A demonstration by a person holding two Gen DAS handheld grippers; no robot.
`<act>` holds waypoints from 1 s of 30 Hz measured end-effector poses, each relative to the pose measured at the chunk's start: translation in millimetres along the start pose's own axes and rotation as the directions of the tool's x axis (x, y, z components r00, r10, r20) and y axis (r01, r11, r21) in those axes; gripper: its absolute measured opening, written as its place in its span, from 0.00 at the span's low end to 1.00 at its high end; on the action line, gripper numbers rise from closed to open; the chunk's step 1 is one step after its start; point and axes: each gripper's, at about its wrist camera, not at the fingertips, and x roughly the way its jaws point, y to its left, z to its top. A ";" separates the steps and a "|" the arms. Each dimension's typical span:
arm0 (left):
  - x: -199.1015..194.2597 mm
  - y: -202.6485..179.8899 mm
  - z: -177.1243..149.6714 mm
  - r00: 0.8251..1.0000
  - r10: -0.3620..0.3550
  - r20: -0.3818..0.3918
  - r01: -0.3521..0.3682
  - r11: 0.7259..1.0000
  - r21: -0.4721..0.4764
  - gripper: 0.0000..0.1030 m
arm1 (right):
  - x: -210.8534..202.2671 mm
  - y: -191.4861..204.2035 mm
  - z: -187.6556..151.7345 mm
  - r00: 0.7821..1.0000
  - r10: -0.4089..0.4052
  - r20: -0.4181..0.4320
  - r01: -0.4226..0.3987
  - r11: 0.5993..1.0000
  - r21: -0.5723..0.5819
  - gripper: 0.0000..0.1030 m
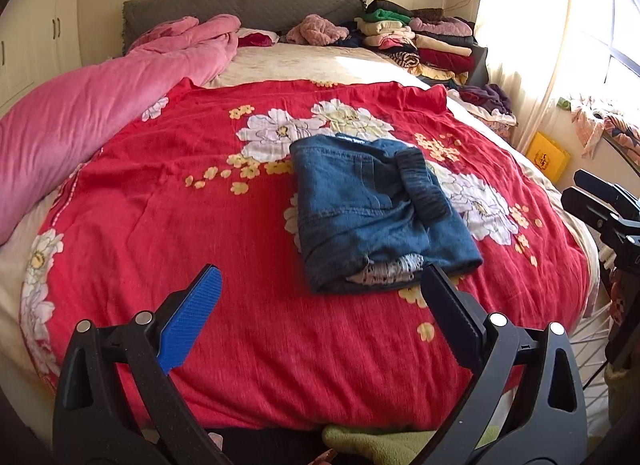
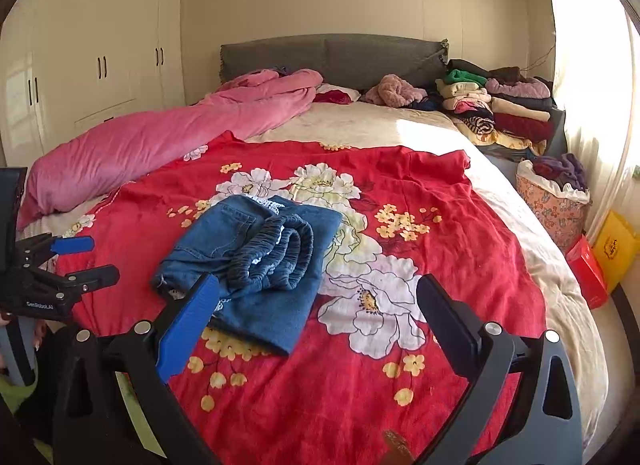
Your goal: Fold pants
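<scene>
Lying folded, jeans [image 1: 380,209] show their elastic waistband [image 2: 276,253] only rightward.

Bed [image 2: 532,225] – red floral blanket [image 2: 460,233], folded pants [image 2: 264,265], pink duvet [image 2: 160,145], stacked clothes [image 2: 500,105]

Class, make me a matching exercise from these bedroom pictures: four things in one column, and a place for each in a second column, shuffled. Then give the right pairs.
Things:
1. folded jeans
2. pink quilt
3. stack of folded clothes
4. yellow box

Places:
A. on the floor to the right of the bed
B. bunched along the bed's left side
C. piled at the right end of the headboard
D. lying on the red flowered cover, mid-bed

Pairs: 1-D, 2-B, 3-C, 4-A
</scene>
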 end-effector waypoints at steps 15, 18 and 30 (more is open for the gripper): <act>22.8 -3.4 -23.9 0.997 -0.008 -0.082 0.007 1.000 -0.012 0.91 | 27.1 11.0 -41.4 0.990 0.023 -0.139 -0.020 1.000 0.024 0.95; 26.0 -0.3 -24.8 0.996 -0.009 -0.088 0.007 1.000 -0.024 0.91 | 32.6 11.8 -44.3 0.989 0.025 -0.146 -0.020 0.999 0.035 0.95; 29.0 3.9 -26.4 0.995 -0.010 -0.096 0.006 0.999 -0.042 0.91 | 33.4 8.0 -39.6 0.991 0.009 -0.135 -0.003 0.999 0.043 0.96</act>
